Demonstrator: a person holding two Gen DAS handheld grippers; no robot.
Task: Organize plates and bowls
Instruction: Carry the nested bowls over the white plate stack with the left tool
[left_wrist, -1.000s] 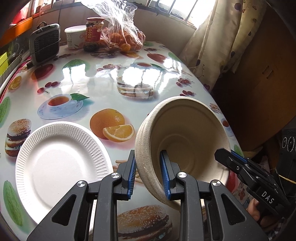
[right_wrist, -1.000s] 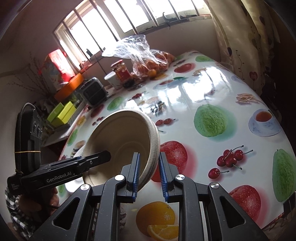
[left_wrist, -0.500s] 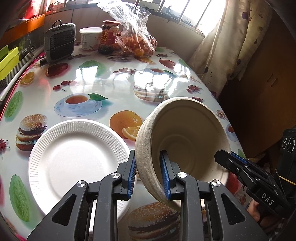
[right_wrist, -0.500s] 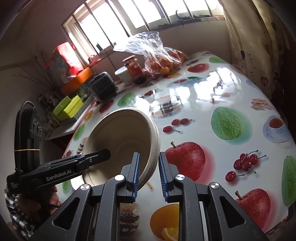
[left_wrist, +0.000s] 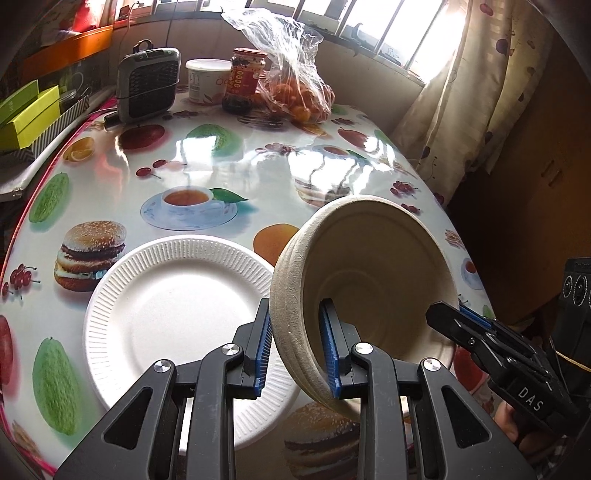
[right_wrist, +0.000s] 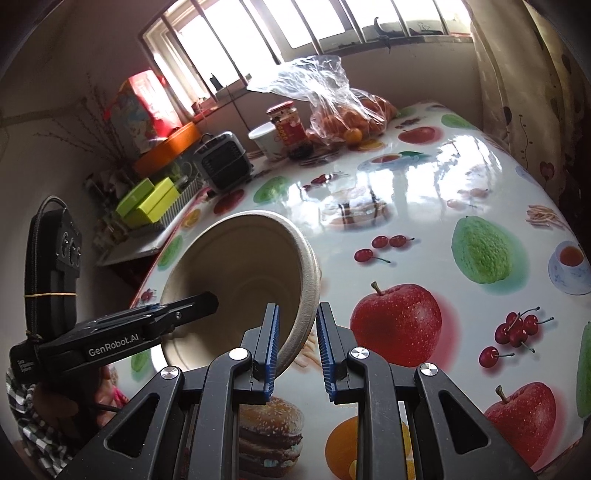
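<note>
You are carrying the bowl leftward; since a second ago the white plate, lying flat on the bench, is sitting closer beneath it. Your left gripper fingers are clamping the bowl's left rim. Your right gripper fingers are clamping the opposite rim, holding it tilted and clear of the bench, so placement on the plate is probably next

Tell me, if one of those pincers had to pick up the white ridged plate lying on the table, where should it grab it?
Probably by the rim. The white plate lies flat on the table, so only its ribbed edge gives two faces to pinch. I would come in low from the near side, where the edge lies closest to the left gripper, one finger above the rim and one below. Both grippers are busy holding the bowl.
</note>
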